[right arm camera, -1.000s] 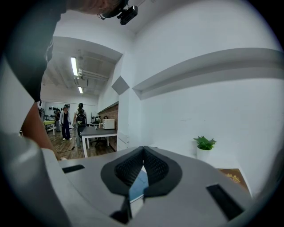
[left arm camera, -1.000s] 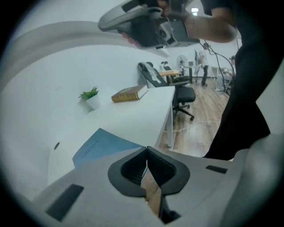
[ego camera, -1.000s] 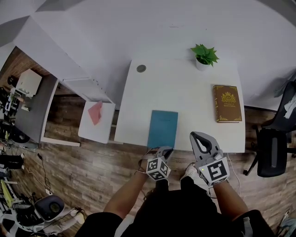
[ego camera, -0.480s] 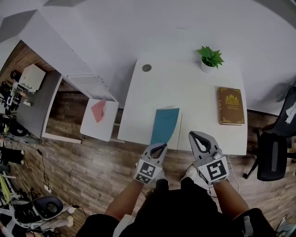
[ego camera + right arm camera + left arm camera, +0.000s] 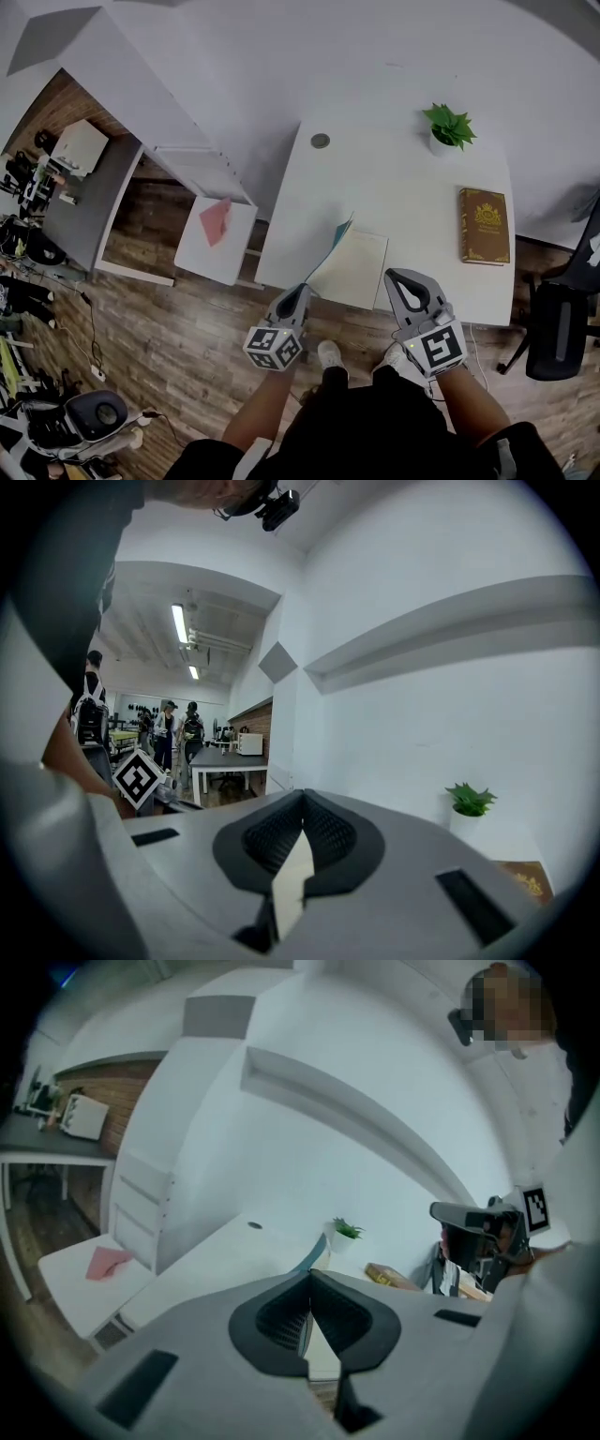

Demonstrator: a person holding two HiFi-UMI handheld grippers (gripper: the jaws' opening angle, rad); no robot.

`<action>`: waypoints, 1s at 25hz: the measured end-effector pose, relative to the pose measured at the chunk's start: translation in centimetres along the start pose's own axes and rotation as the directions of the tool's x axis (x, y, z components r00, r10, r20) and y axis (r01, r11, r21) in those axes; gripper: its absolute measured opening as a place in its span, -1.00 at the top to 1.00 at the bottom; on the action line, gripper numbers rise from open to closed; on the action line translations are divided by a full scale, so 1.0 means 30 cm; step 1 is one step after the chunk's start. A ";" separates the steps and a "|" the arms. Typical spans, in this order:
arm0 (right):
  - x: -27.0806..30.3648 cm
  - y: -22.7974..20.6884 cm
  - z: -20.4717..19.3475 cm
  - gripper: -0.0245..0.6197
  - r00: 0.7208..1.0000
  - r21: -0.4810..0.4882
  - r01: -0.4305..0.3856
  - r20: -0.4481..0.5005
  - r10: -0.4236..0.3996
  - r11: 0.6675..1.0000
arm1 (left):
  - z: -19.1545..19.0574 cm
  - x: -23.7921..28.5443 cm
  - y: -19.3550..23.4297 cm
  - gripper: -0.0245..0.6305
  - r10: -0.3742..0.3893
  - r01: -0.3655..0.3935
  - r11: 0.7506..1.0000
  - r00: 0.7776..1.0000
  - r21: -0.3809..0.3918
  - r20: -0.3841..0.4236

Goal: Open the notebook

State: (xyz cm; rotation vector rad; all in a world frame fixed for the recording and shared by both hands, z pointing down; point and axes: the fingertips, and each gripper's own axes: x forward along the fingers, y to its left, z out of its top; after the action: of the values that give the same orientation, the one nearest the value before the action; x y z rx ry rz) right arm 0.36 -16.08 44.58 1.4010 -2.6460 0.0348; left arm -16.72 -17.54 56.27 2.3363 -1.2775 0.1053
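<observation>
The left gripper (image 5: pixel 298 292) is clamped on the notebook's (image 5: pixel 358 270) teal cover (image 5: pixel 340 234), apparently at its near corner, holding it raised. The right gripper (image 5: pixel 397 277) is closed on nothing, just beside the notebook.

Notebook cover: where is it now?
In the head view, the teal notebook cover stands lifted at the near edge of the white table, pinched in the left tongs, left of the open page.

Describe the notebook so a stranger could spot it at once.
On the white table, look along the near edge, left of the middle. The notebook lies there, its teal cover lifted off a cream page; the brown book farther right is shut.
</observation>
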 end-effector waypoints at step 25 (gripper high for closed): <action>0.096 0.047 -0.081 0.94 0.997 -0.021 -0.027 -0.067 0.026 0.999 | -0.312 -0.022 0.471 0.90 0.340 -0.368 0.921 0.919 -0.125 -0.200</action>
State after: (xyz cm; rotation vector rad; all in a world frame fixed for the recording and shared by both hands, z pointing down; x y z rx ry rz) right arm -2.11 -17.42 47.45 1.3342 -2.6026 0.0551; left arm -27.10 -19.36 69.54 1.8932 -1.5458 0.3068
